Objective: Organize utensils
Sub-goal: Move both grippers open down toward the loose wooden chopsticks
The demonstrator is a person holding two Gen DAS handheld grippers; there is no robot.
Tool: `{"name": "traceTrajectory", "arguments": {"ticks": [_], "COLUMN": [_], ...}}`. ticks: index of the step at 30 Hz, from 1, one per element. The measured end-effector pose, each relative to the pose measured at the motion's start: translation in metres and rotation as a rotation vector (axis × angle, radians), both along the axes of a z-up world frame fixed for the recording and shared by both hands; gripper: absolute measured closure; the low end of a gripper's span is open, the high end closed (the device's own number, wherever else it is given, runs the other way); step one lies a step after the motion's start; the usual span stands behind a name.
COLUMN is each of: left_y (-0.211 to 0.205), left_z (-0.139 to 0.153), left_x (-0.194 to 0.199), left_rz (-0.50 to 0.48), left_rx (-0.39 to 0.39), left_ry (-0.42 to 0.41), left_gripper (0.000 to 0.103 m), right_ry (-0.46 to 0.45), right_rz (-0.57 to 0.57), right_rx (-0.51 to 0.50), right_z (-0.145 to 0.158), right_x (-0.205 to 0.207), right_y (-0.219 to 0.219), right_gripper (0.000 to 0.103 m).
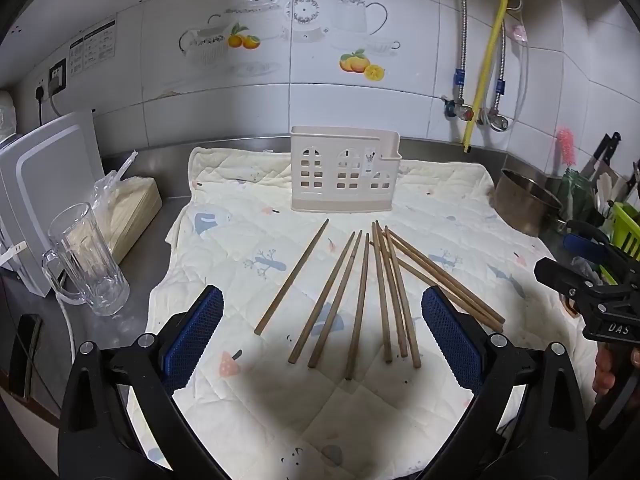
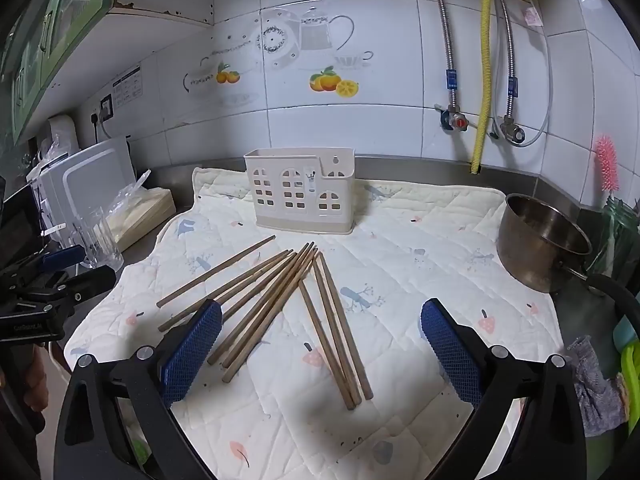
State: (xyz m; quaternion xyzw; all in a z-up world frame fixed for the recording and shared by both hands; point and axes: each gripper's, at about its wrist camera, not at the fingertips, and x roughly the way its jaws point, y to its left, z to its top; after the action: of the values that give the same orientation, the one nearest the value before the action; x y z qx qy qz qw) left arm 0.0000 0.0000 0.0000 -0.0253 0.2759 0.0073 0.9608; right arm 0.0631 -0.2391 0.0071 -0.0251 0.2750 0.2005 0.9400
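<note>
Several brown wooden chopsticks [image 1: 360, 300] [image 2: 276, 300] lie fanned out on a quilted cream cloth [image 1: 248, 216] [image 2: 420, 240]. Behind them a cream plastic utensil holder [image 1: 344, 170] [image 2: 300, 196] with window-shaped cutouts stands upright near the wall. My left gripper [image 1: 322, 320] hovers over the near ends of the chopsticks, jaws wide open and nothing between the blue pads. My right gripper [image 2: 320, 334] also hangs open above the chopsticks, holding nothing. Each gripper shows at the edge of the other's view.
A glass mug [image 1: 86, 260] [image 2: 98, 240] and a bagged stack of napkins [image 1: 132, 208] stand left of the cloth, beside a white appliance [image 1: 44, 184]. A metal pot [image 1: 524, 204] [image 2: 540, 244] sits at the right, with a green rack [image 1: 626, 228] and a knife block behind.
</note>
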Motion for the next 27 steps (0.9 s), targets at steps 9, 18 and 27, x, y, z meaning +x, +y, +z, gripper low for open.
{"name": "traceTrajectory", "arguments": {"ticks": [9,18,27], "left_y": [0.002,0.009,0.009], "left_z": [-0.001,-0.007,-0.011], "left_x": [0.0,0.007,0.012], "left_rz": [-0.002,0.009,-0.003], "left_rx": [-0.005,-0.022,-0.024], "left_ry": [0.001,0.018,0.017], "left_gripper": [0.005,0.005,0.005], "right_ry": [0.007,0.021,0.043], "right_rz": [0.002,0.01,0.014], "right_rx": [0.002,0.0,-0.003], "right_z": [-0.004,-0.008,-0.016], "right_x": [0.001,0.006,0.011], "right_y": [0.001,0.001,0.003], "right_gripper": [0.006,0.006,0.006]}}
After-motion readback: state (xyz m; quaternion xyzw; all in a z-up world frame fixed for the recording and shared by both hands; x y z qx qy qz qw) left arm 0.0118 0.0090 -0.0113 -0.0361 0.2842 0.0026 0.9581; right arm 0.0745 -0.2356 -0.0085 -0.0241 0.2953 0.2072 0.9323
